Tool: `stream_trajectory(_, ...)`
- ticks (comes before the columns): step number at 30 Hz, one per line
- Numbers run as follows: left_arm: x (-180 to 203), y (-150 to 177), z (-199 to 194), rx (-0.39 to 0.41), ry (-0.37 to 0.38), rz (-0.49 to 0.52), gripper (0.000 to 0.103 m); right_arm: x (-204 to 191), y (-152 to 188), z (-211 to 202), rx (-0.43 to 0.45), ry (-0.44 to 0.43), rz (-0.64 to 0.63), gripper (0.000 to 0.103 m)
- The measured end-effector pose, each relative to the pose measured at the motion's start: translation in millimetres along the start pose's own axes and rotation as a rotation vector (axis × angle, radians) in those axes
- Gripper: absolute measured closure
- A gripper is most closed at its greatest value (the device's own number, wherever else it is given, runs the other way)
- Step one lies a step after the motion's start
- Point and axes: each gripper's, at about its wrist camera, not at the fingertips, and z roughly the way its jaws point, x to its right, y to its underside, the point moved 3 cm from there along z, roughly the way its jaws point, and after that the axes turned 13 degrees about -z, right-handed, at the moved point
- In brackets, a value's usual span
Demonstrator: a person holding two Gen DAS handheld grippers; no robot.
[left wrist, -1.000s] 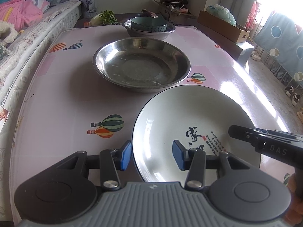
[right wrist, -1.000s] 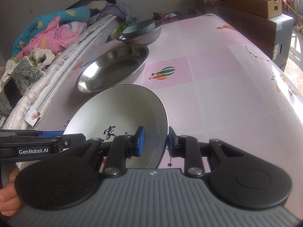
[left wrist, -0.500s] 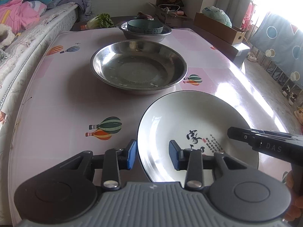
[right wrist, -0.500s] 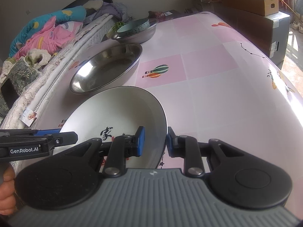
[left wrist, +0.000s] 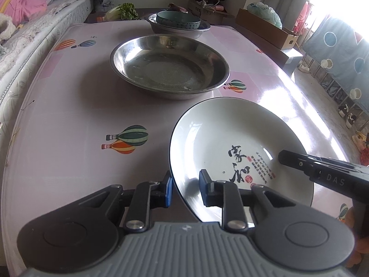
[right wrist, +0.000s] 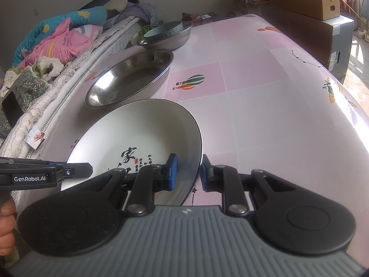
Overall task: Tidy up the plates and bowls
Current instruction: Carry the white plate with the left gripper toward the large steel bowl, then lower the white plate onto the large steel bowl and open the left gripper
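Note:
A white plate with black calligraphy lies near the table's front, its rim tipped up a little. My left gripper straddles its near left rim, jaws closing, one blue pad outside and one inside, both touching the wall. My right gripper is shut on the right rim, still tightening. Each gripper shows from the side in the other view: the right gripper and the left gripper. Behind the plate sits a wide steel basin. Farther back a teal bowl rests in a smaller steel bowl.
The pink table has balloon prints. A bed with heaped bedding runs along its left side. Green vegetables lie past the far edge, and a cardboard box stands at the back right. The floor drops off on the right.
The left gripper's jaws have closed in from wide apart onto the plate's rim. The right gripper's jaws have narrowed slightly on the rim. The plate stays in the right gripper's hold.

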Motion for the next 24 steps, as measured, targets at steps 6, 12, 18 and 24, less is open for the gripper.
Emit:
stream_trajectory(6, 1.8, 2.1, -0.3, 0.023, -0.003, 0.005, 0.077, -4.0, 1.8, -2.0, 0.014, 0.018, -0.028, 0.082)
stream_trajectory(12, 3.0, 1.2, -2.5, 0.028, -0.007, -0.004, 0.078, -3.7, 1.5, -3.4, 0.013, 0.022, -0.015, 0.082)
stream_trajectory(18, 8.3, -1.6, -8.8, 0.050, 0.010, -0.002, 0.078, -2.1, -1.8, -9.1, 0.021, 0.038, -0.004, 0.082)
stream_trajectory(24, 14.5, -3.6, -14.6, 0.070, 0.029, 0.007, 0.078, 0.0, -6.2, -18.6, 0.043, 0.052, -0.003, 0.082)
